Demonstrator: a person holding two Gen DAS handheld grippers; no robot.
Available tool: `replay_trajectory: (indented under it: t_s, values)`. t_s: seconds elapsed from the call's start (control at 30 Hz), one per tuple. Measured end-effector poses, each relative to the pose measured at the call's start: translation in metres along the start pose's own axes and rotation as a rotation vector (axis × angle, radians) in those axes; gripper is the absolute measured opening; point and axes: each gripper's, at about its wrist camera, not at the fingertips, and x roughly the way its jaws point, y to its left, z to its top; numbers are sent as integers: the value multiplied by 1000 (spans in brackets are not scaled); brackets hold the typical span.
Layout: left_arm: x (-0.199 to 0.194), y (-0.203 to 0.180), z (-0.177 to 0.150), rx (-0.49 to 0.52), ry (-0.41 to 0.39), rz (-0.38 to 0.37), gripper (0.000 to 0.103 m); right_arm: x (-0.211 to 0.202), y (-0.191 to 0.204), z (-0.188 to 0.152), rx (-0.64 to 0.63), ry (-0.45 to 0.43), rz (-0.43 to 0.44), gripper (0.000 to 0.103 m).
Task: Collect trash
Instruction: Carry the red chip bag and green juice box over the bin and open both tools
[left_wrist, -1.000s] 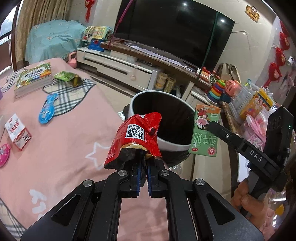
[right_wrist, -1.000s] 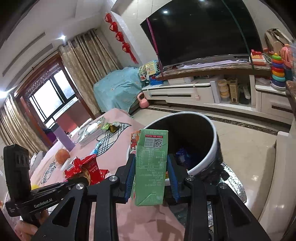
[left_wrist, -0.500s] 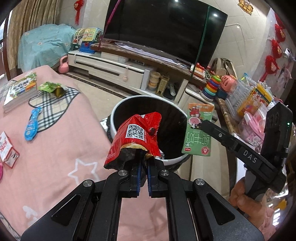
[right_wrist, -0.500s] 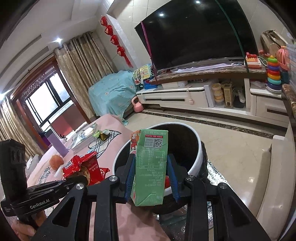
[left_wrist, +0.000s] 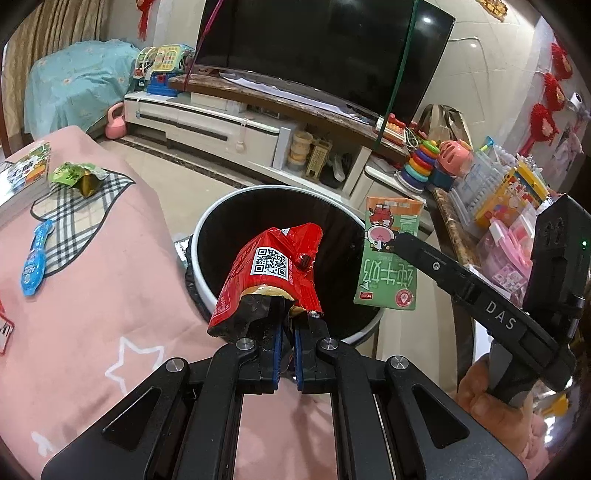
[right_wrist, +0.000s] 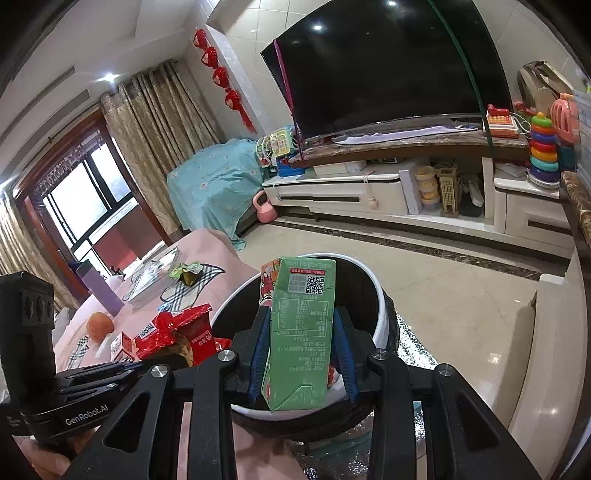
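My left gripper is shut on a crumpled red snack wrapper and holds it over the near rim of the white, black-lined trash bin. My right gripper is shut on a green milk carton, upright over the bin. The carton hangs over the bin's right rim in the left wrist view, held by the right gripper. The red wrapper and left gripper show at left in the right wrist view.
The pink bedspread carries a green wrapper, a blue packet and books. A TV stand and toy shelf stand behind the bin. An orange fruit lies on the bed.
Both grippers have moved closer over the bin with their loads; the bin now sits lower and nearer in both views. Both grips are unchanged.
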Motion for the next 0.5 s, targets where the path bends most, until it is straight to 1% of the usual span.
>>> replay_trajectory:
  t_s: [0.5]
  values:
    - [17, 5, 4, -17, 28, 15, 4, 20, -8, -1, 4, 45, -12, 34]
